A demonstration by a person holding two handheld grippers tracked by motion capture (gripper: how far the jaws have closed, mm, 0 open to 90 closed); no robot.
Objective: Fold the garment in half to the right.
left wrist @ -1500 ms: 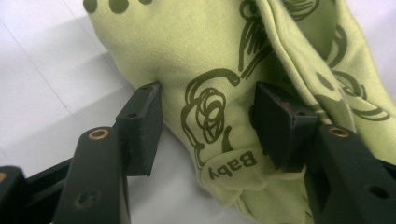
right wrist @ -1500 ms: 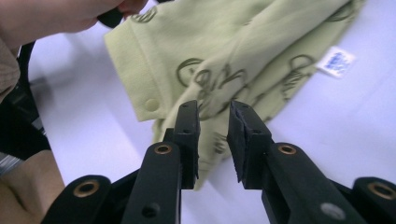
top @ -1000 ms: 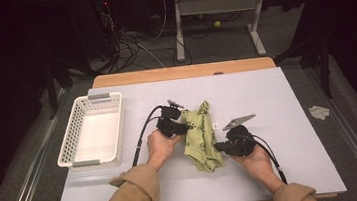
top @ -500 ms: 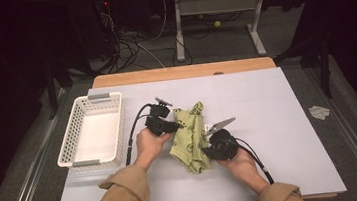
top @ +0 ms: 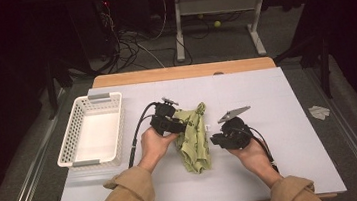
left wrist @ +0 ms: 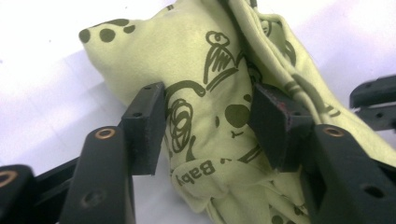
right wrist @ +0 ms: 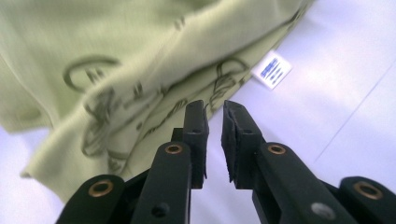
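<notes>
A crumpled light-green baby garment (top: 194,144) with dark cartoon prints lies on the white table top (top: 287,99). My left gripper (top: 182,127) reaches into its left side. In the left gripper view the garment (left wrist: 187,51) bulges between the jaws of that gripper (left wrist: 208,100), which have just been opening and stand wide apart. My right gripper (top: 214,139) hovers just off the garment's right edge. In the right gripper view its jaws (right wrist: 214,109) have just parted to a narrow gap with nothing in it, and the garment (right wrist: 116,56) with its white label (right wrist: 272,70) lies beyond the tips.
A white mesh basket (top: 69,147) stands empty at the table's left. The table's wooden rim (top: 183,72) runs along the back. Cables (top: 136,49) and desk legs fill the dark floor behind, and a scrap of paper (top: 318,112) lies on the floor at the right.
The garment and both hands have shifted slightly to the left. The right gripper has come off the garment's right edge and lifted a little, so a small gap shows between them.
</notes>
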